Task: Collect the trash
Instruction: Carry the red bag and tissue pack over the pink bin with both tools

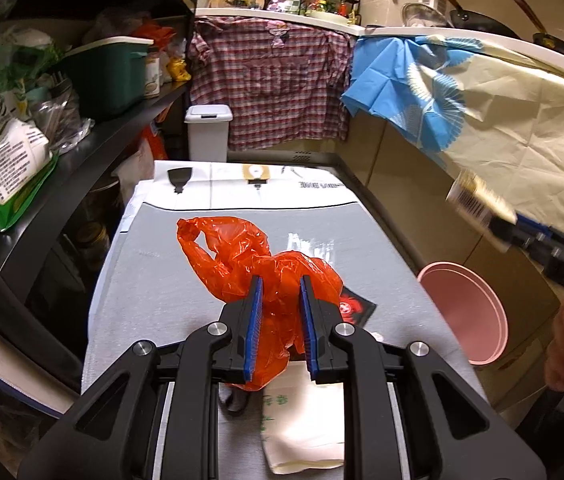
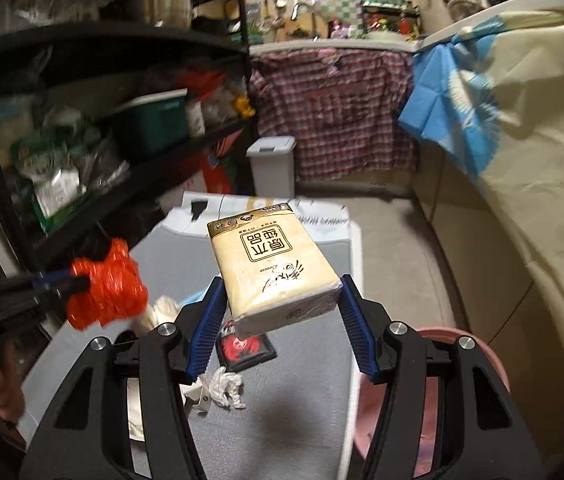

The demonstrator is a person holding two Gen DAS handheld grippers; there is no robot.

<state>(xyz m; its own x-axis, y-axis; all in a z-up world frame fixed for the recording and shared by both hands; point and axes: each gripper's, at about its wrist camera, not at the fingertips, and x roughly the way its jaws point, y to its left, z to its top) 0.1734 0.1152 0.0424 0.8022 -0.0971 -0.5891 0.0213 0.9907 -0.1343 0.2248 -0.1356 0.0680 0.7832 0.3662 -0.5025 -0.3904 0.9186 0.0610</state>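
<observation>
My left gripper [image 1: 278,286] is shut on a crumpled orange plastic bag [image 1: 241,256], which hangs between its blue pads above the grey table [image 1: 153,280]. The same bag [image 2: 105,294] shows at the left of the right wrist view. My right gripper [image 2: 279,292] is shut on a cream tissue pack [image 2: 273,268] with black print, held up above the table; that pack [image 1: 478,200] appears blurred at the right of the left wrist view. On the table lie a black and red wrapper [image 2: 243,346], crumpled white paper [image 2: 223,388] and a flat white bag [image 1: 302,424].
A pink basin [image 1: 466,312] stands on the floor right of the table. A white lidded bin [image 1: 207,132] stands beyond the table's far end. Black shelves [image 1: 81,128] packed with goods run along the left. Cloth-draped counters run along the back and the right.
</observation>
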